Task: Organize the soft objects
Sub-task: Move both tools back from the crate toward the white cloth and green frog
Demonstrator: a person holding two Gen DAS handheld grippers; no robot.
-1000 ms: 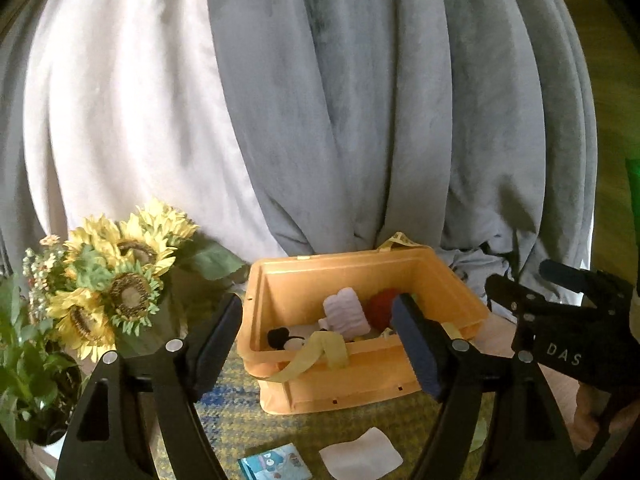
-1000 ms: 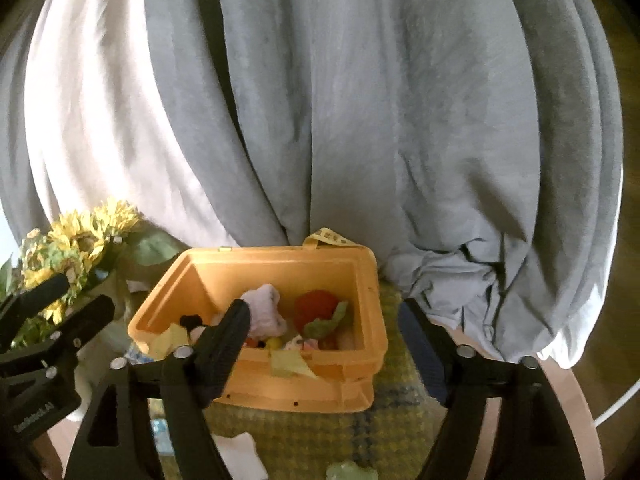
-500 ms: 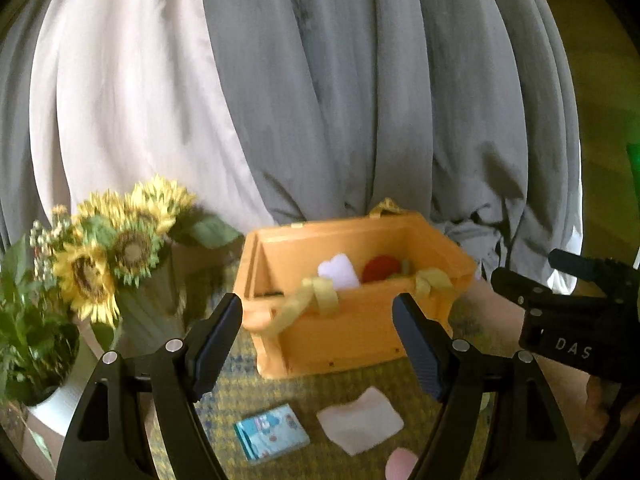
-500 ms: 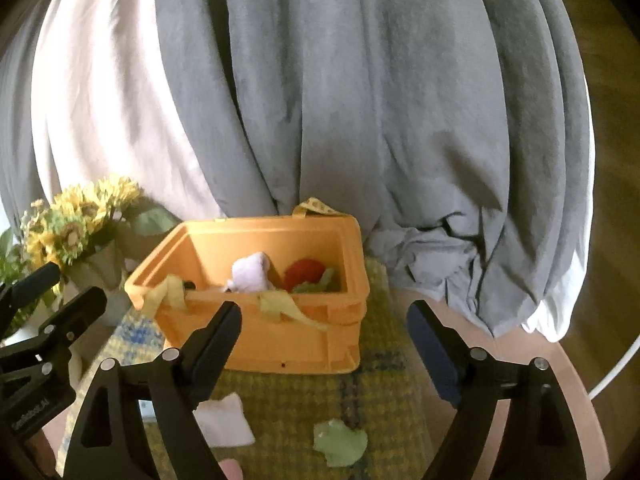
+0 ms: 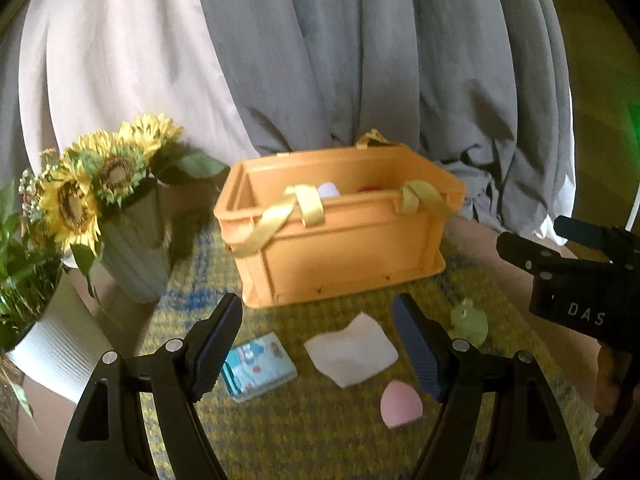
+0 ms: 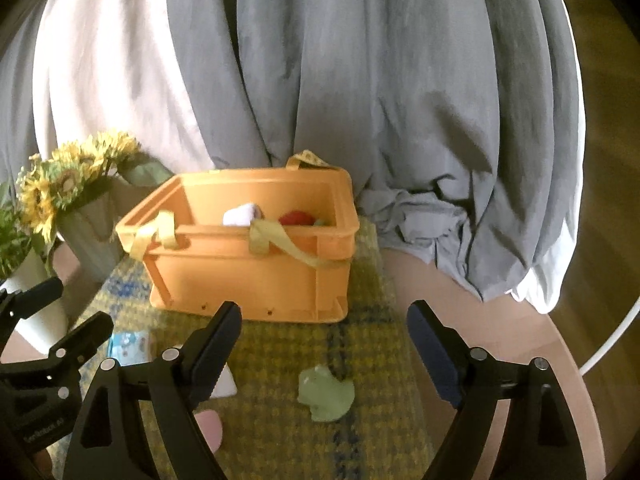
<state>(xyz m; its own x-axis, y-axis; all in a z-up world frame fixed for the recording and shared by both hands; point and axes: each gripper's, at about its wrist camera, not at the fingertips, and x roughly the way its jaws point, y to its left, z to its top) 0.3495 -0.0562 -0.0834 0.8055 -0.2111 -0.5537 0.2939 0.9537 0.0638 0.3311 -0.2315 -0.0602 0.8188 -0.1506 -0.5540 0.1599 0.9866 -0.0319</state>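
An orange crate (image 5: 344,236) (image 6: 248,264) stands on a yellow-green plaid mat (image 5: 320,432) and holds a white soft toy (image 6: 240,214) and a red one (image 6: 296,218); yellow straps hang over its rim. In front of it lie a white cloth (image 5: 352,348), a pink sponge (image 5: 400,404) (image 6: 208,428), a blue patterned pack (image 5: 258,366) (image 6: 128,342) and a pale green soft piece (image 6: 326,398) (image 5: 470,322). My left gripper (image 5: 320,344) is open and empty above the white cloth. My right gripper (image 6: 324,348) is open and empty above the green piece.
A sunflower bouquet in a grey-green vase (image 5: 132,252) and a white ribbed pot (image 5: 60,356) stand at the left. Grey and white curtains (image 6: 360,80) hang behind the crate. The round table's pink edge (image 6: 520,340) curves at the right.
Both grippers have pulled back from the crate and tilted down. The loose objects on the mat have come into view. Both stay open.
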